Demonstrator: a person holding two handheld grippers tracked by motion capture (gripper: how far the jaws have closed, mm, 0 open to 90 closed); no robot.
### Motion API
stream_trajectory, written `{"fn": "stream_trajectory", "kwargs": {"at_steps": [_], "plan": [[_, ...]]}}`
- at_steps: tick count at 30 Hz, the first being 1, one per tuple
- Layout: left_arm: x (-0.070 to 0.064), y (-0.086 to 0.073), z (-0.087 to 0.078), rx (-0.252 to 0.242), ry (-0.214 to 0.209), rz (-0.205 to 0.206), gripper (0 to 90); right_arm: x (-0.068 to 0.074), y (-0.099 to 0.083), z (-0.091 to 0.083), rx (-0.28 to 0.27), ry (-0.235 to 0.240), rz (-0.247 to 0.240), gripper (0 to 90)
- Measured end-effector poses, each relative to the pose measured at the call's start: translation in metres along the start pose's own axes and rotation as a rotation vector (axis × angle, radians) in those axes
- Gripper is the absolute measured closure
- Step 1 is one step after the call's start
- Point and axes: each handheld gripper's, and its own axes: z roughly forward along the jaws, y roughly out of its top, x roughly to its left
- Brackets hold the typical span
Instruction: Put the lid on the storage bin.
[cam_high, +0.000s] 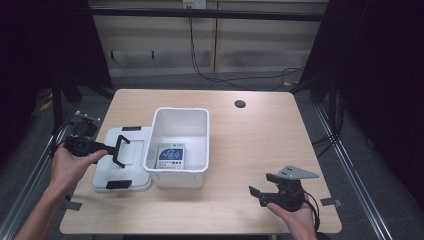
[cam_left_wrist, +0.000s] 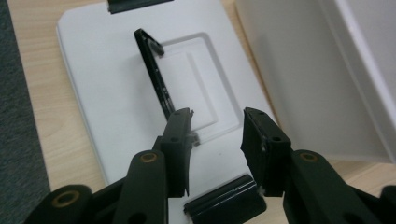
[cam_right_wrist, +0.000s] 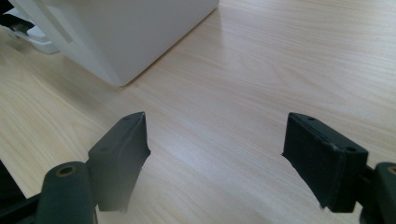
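Note:
A white bin (cam_high: 202, 145) stands mid-table with a blue-and-white packet (cam_high: 171, 157) flat on its floor. Left of it lies the bin's white lid (cam_high: 131, 175), with black clips at both ends and a thin black handle (cam_high: 120, 150) raised on top. My left gripper (cam_high: 110, 149) hovers open over the lid. In the left gripper view it (cam_left_wrist: 217, 123) has nothing between its jaws, and the handle (cam_left_wrist: 152, 70) runs up from beside the left jaw's tip. My right gripper (cam_high: 262, 186) is wide open near the front right edge, over bare wood (cam_right_wrist: 215, 140).
A bin wall (cam_left_wrist: 299, 79) rises close on the right of the lid (cam_left_wrist: 102, 93). The bin's corner (cam_right_wrist: 116, 42) is well ahead of the right jaws. A round cable hole (cam_high: 240, 104) sits at the table's far side.

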Motion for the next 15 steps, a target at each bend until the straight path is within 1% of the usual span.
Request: {"fn": "stream_trajectory", "kwargs": {"at_steps": [1,2,3,4,5,6,7,8,9,10,11,13,14,15], "plan": [[0.002,0.001,0.001,0.004,-0.006,0.000,62.8,0.000,0.000,0.000,-0.001,0.003,-0.002,21.4],[0.005,0.002,0.004,0.018,0.001,-0.011,63.0,0.000,0.000,0.000,-0.001,0.004,-0.003,21.4],[0.007,0.003,0.006,0.024,0.002,-0.032,65.0,0.000,0.000,0.000,-0.003,0.004,-0.005,21.4],[0.009,0.004,0.008,0.033,0.004,-0.037,67.4,0.000,0.000,0.001,-0.002,0.003,-0.006,21.4],[0.012,0.006,0.010,0.039,0.004,-0.038,67.0,0.000,0.000,0.001,0.000,0.004,-0.007,21.4],[0.014,0.007,0.013,0.038,0.003,-0.055,66.2,0.000,0.000,0.001,0.002,0.006,-0.005,21.4],[0.016,0.009,0.015,0.051,0.005,-0.061,65.5,0.001,0.000,0.001,0.004,0.006,-0.005,21.4],[0.017,0.010,0.017,0.054,0.007,-0.064,65.5,0.001,0.000,0.001,0.006,0.007,-0.005,21.4],[0.018,0.012,0.019,0.059,0.011,-0.070,65.6,0.001,0.000,0.002,0.008,0.007,-0.006,21.4],[0.018,0.013,0.022,0.078,0.020,-0.083,65.6,0.001,0.000,0.002,0.010,0.008,-0.011,21.4],[0.019,0.015,0.024,0.096,0.025,-0.080,65.8,0.001,0.000,0.002,0.014,0.007,-0.010,21.4],[0.019,0.016,0.027,0.117,0.044,-0.106,66.8,0.001,0.000,0.003,0.015,0.007,-0.009,21.4],[0.019,0.017,0.030,0.130,0.059,-0.104,67.0,0.001,0.000,0.003,0.017,0.008,-0.009,21.4],[0.019,0.018,0.032,0.134,0.062,-0.113,66.9,0.001,0.000,0.003,0.017,0.010,-0.011,21.4]]}}
